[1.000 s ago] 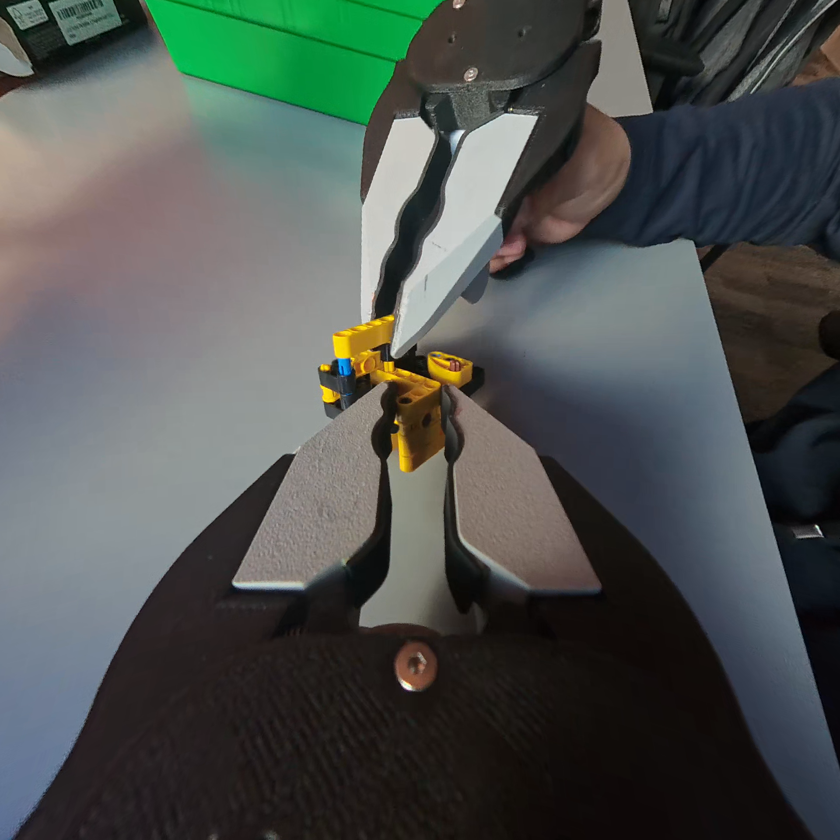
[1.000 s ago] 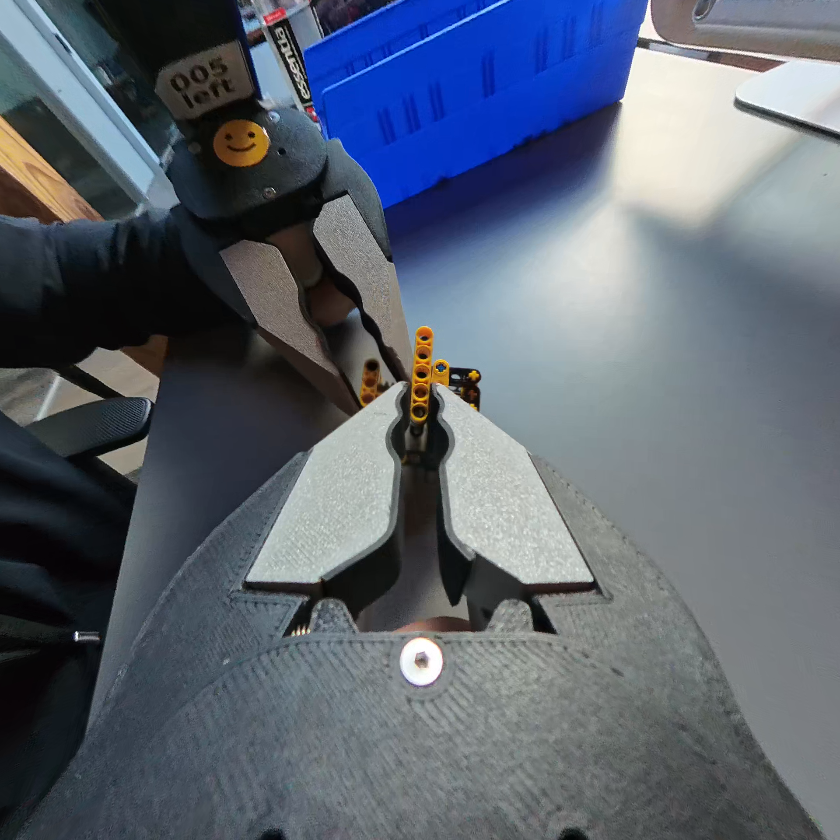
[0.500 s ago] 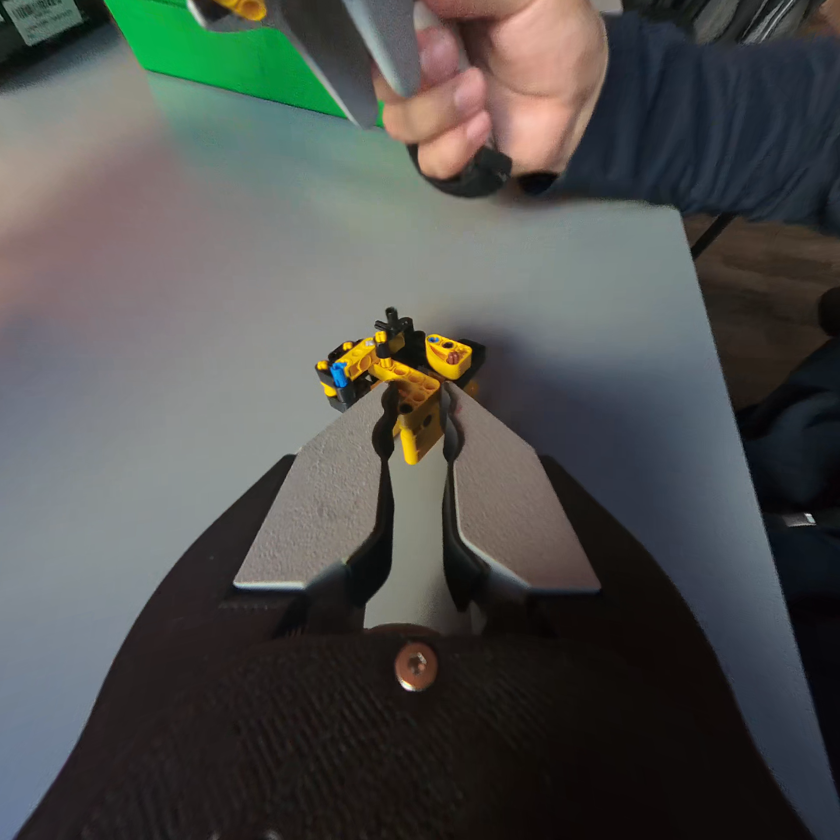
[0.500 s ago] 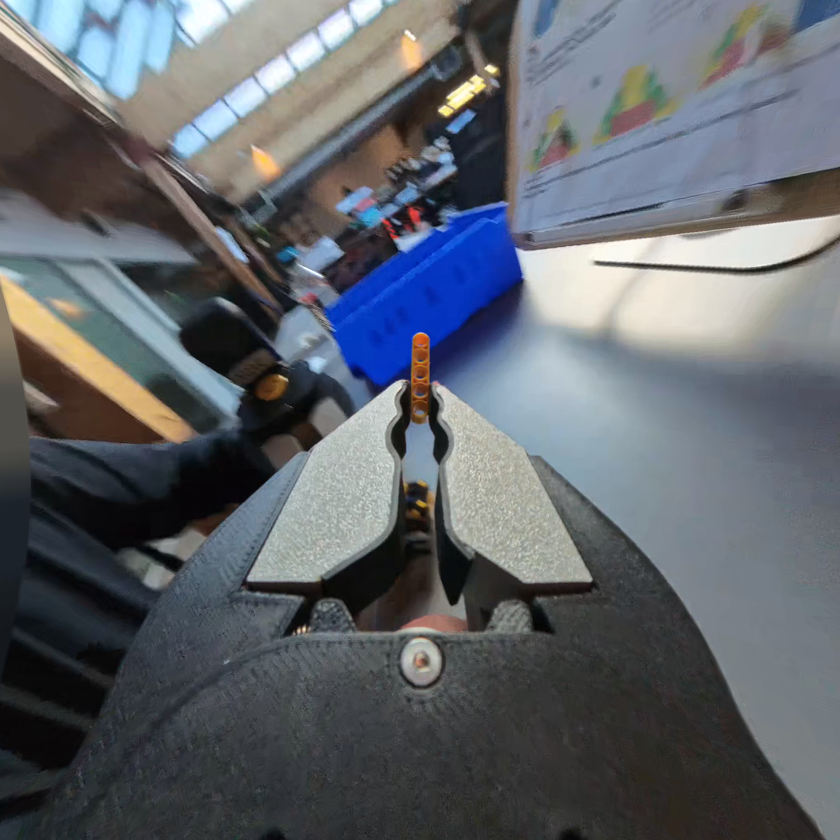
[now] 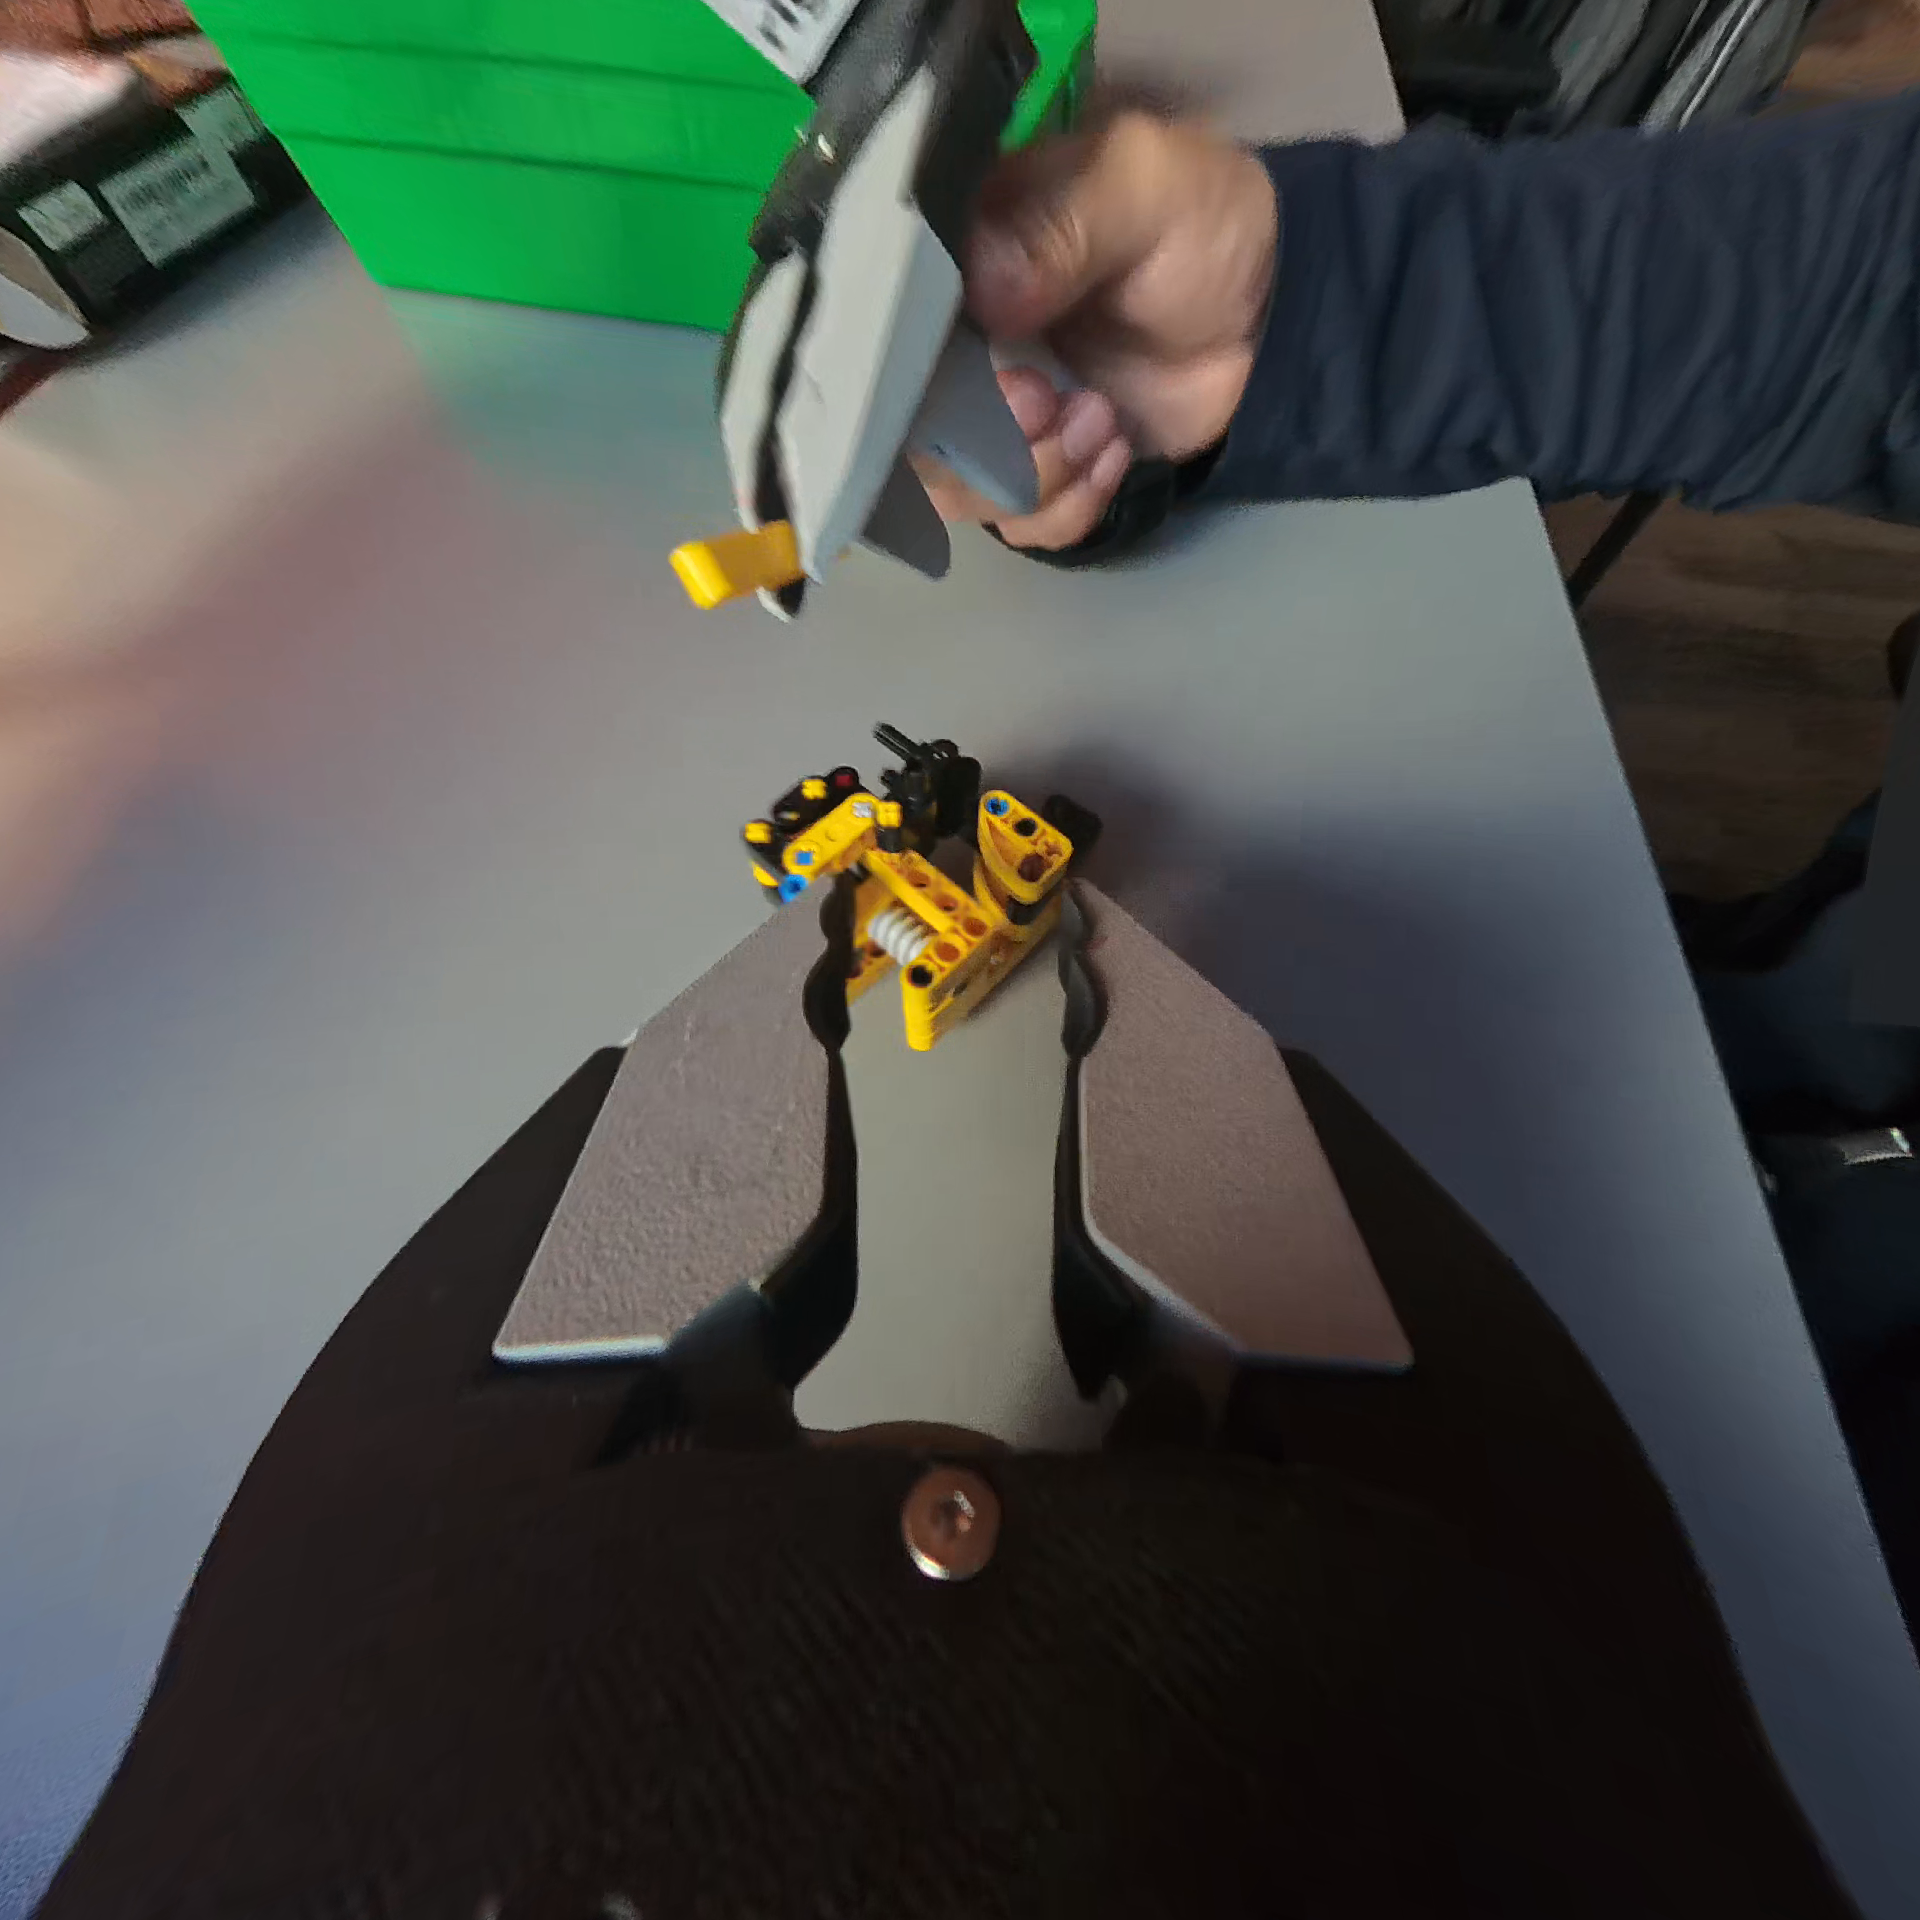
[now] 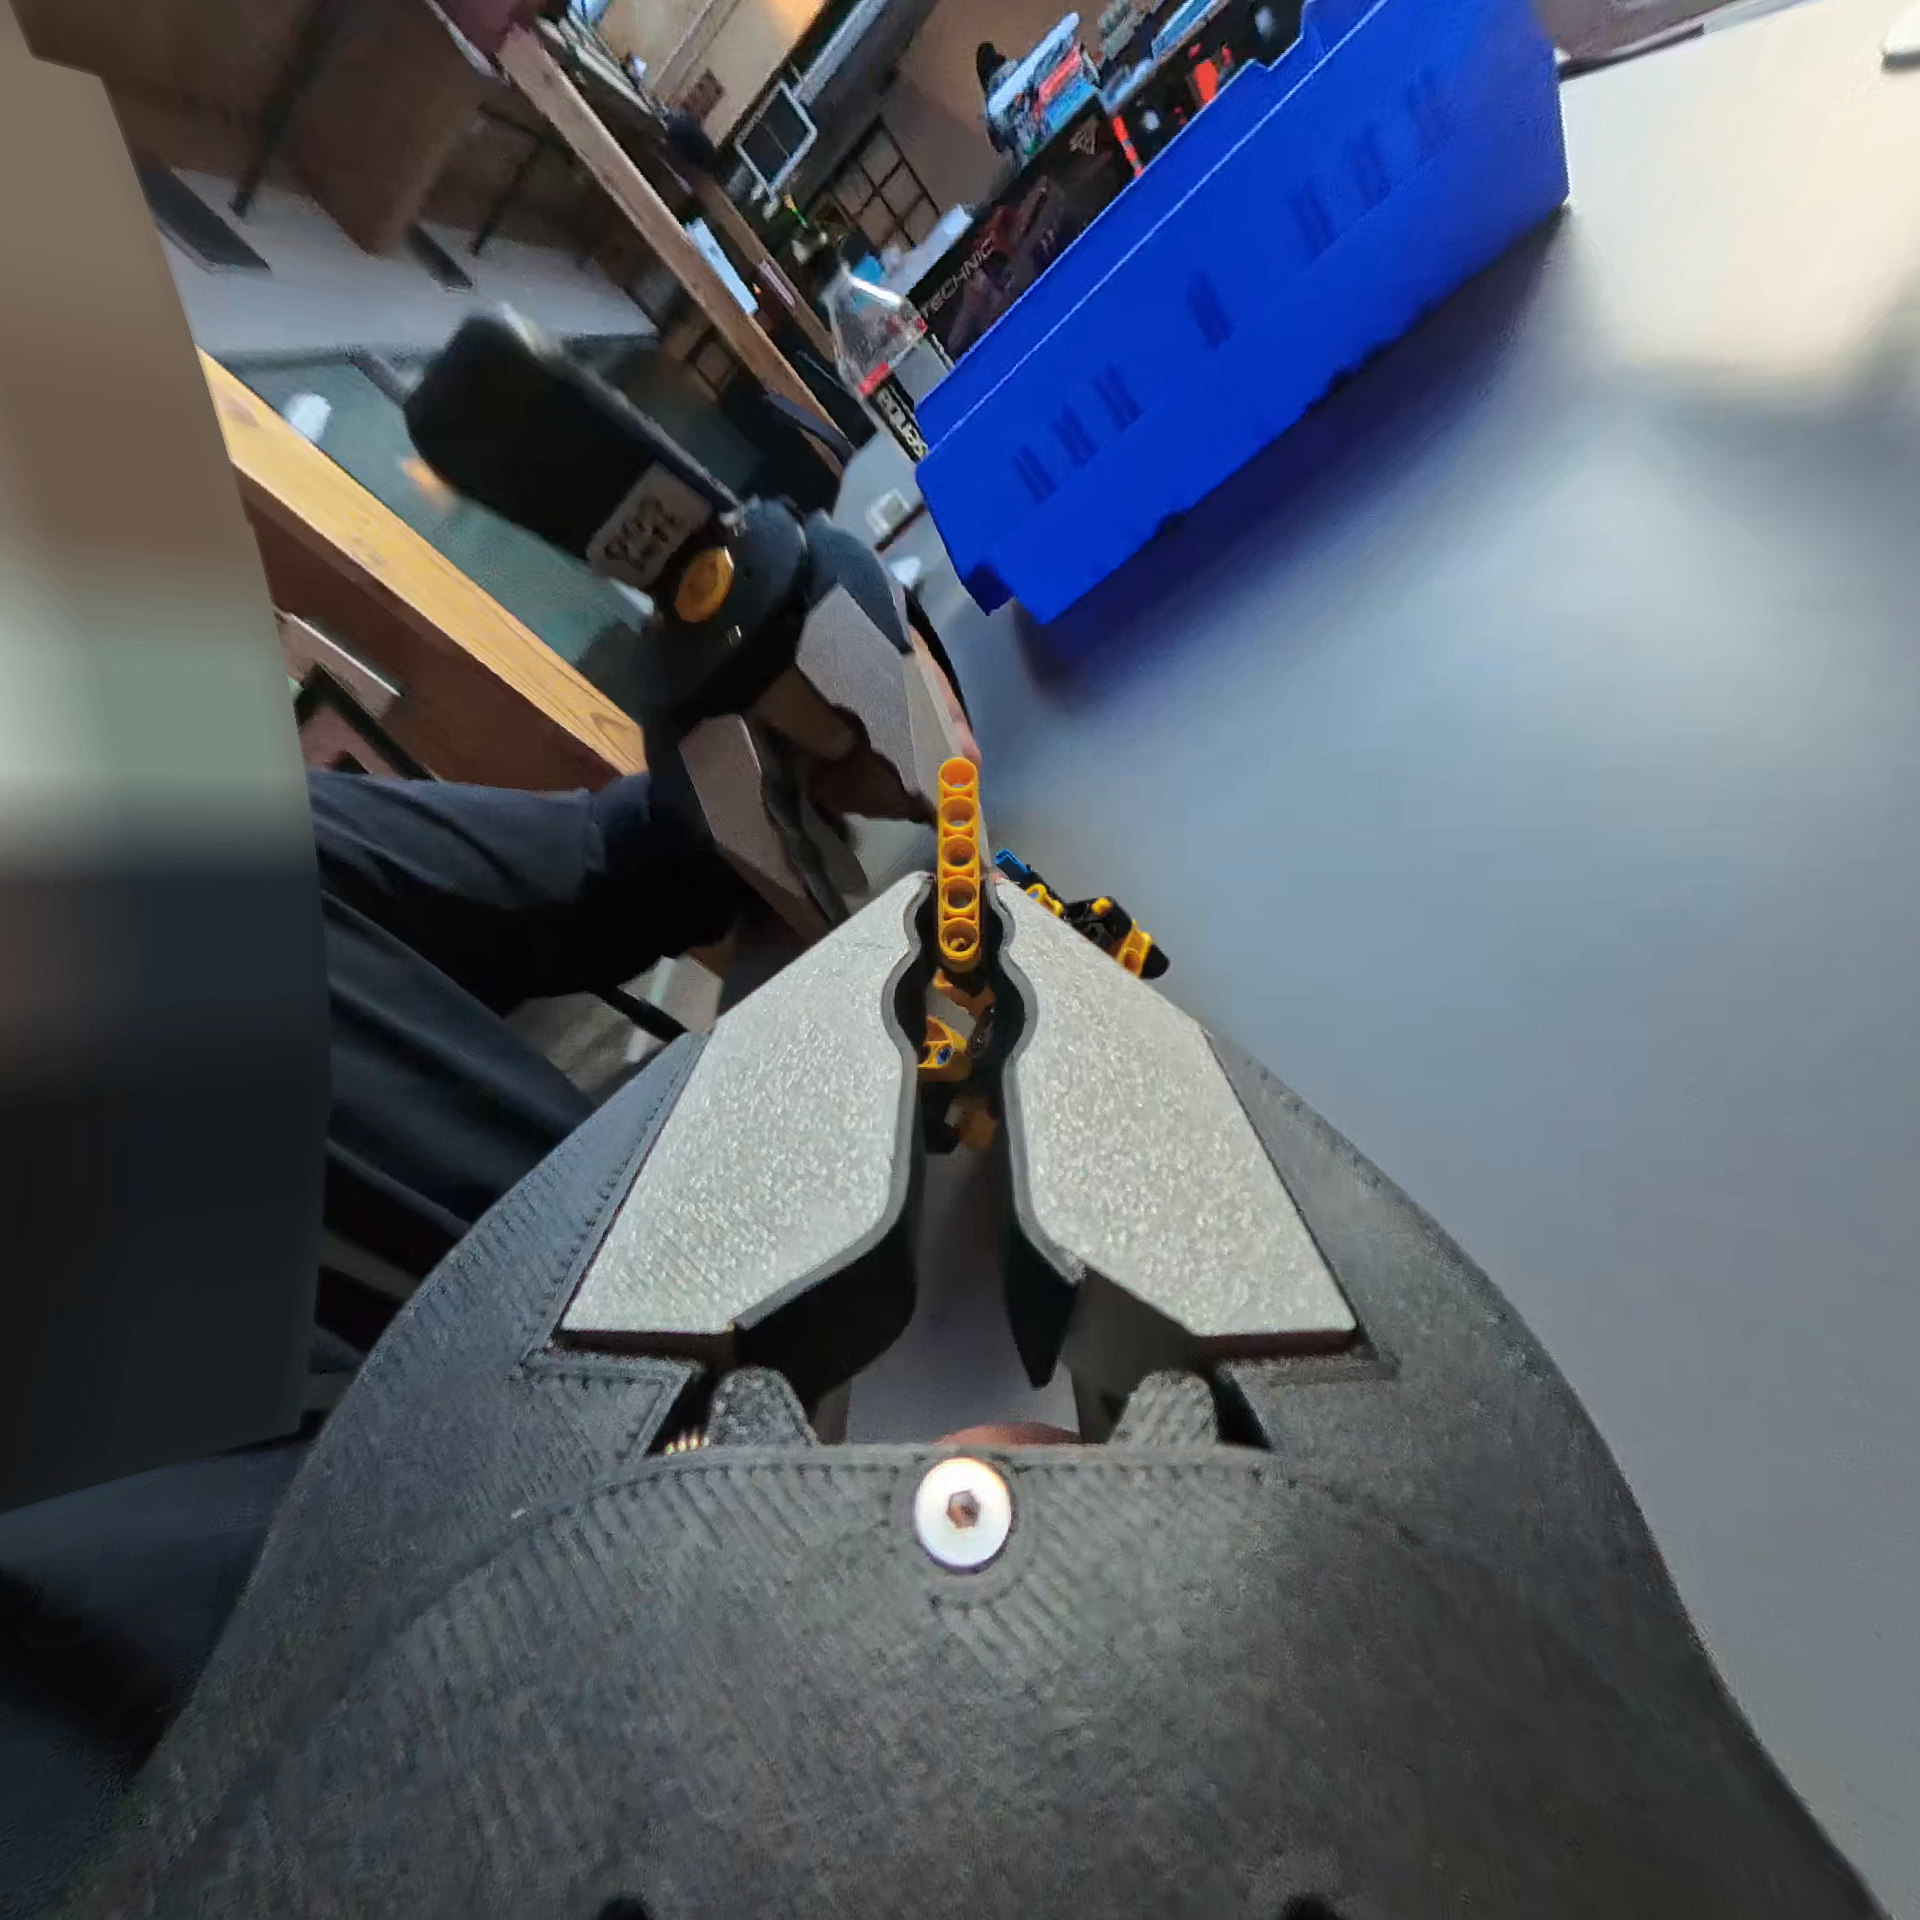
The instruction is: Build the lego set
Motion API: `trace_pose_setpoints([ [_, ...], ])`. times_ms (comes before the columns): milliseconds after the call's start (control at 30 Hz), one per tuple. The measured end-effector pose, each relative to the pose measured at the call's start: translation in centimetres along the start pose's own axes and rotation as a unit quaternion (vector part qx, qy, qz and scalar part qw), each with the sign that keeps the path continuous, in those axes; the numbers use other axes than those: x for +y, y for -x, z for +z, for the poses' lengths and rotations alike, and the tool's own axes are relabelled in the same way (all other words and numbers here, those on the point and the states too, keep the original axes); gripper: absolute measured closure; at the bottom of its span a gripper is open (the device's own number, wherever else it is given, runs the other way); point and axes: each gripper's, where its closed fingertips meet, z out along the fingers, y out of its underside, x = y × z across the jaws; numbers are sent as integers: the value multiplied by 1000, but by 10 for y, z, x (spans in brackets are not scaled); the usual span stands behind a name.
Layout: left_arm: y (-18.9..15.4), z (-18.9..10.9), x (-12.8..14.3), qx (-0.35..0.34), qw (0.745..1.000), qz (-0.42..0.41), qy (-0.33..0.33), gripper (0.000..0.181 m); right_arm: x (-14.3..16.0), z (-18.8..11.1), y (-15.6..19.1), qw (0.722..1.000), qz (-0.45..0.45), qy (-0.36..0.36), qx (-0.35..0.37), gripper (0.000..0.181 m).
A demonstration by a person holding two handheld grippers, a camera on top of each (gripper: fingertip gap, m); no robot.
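A small yellow and black lego assembly [image 5: 935, 894] sits on the grey table [image 5: 416, 831] between my left gripper's [image 5: 951, 904] fingertips. The fingers press its two sides, so the gripper is shut on it. My right gripper [image 6: 961, 904] is shut on a yellow beam with holes [image 6: 957, 862], which sticks out past its tips. In the left wrist view the right gripper [image 5: 790, 582] hangs in the air behind and above the assembly, with the beam [image 5: 732, 561] pointing left. In the right wrist view the assembly [image 6: 1101, 925] lies just beyond my right fingertips, partly hidden.
A green bin [image 5: 540, 156] stands at the back of the table and a black box [image 5: 125, 208] at the back left. A blue bin [image 6: 1247, 343] stands on the far side in the right wrist view. The table edge [image 5: 1621, 831] runs close on the right. A hand [image 5: 1101, 312] holds the right gripper. Left tips to right tips: about 6 centimeters.
The right gripper pulled the yellow beam up off the assembly, swung high, then came back down toward it. The left fingers stand wider apart and the assembly has turned between them.
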Motion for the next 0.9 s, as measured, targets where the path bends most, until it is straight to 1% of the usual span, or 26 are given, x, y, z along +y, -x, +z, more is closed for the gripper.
trace_pose_setpoints([
  [33, 5, -7, -6, -8, 1000, -5, -14, 146, 1, 2, 1, 999, -37, 8, 19, 177],
  [67, 9, -14, -11, -16, 999, -12, -29, 147, 1, 4, 0, 994, -98, 18, 53, 177],
  [100, 13, -20, -14, -23, 999, -18, -41, 149, 2, 7, -1, 979, -176, 33, 96, 177],
  [167, 20, -25, -20, -41, 997, -24, -59, 152, 8, 13, 2, 933, -313, 72, 162, 177],
  [200, 21, -25, -22, -45, 997, -25, -65, 154, 10, 17, 7, 913, -359, 79, 175, 177],
  [267, 19, -22, -23, -42, 996, -20, -69, 155, 13, 25, 16, 883, -422, 81, 188, 177],
  [367, 7, -14, -25, -28, 997, 5, -71, 161, 10, 26, 23, 833, -500, 78, 223, 177],
  [433, 2, -11, -28, -35, 996, 33, -77, 181, 12, 26, 26, 798, -545, 88, 243, 177],
  [500, 0, -6, -24, -37, 996, 46, -60, 181, 9, 22, 21, 758, -580, 99, 281, 177],
  [533, 1, -4, -18, -39, 997, 46, -42, 177, 3, 15, 14, 743, -583, 101, 312, 177],
  [567, 5, -2, -13, -46, 998, 44, -28, 170, -5, 5, 6, 739, -570, 98, 345, 177],
  [600, 9, -2, -9, -52, 998, 39, -15, 167, -13, -7, -5, 749, -539, 97, 373, 177],
  [633, 10, -3, -5, -48, 998, 31, -6, 161, -14, -17, -18, 773, -493, 103, 387, 176],
  [667, 10, -5, -2, -36, 999, 20, 1, 158, -10, -24, -29, 803, -443, 116, 382, 176],
  [700, 9, -7, 1, -24, 1000, 10, 5, 156, -2, -28, -39, 832, -394, 131, 368, 174],
  [733, 9, -9, 2, -18, 1000, 5, 3, 156, 10, -30, -50, 855, -344, 155, 355, 171],
  [767, 8, -10, 2, -10, 1000, 5, 0, 156, 25, -34, -64, 866, -294, 192, 356, 166],
  [800, 6, -9, 4, 0, 1000, 4, 3, 157, 38, -40, -80, 863, -255, 228, 373, 160],
  [833, 6, -7, 8, 1, 1000, 1, 12, 156, 40, -42, -87, 867, -232, 224, 381, 166],
  [867, 5, -4, 11, 1, 1000, 1, 20, 155, 40, -39, -85, 880, -214, 211, 369, 163],
  [900, 3, -2, 14, 5, 1000, 7, 28, 154, 38, -40, -83, 885, -203, 208, 364, 160],
])
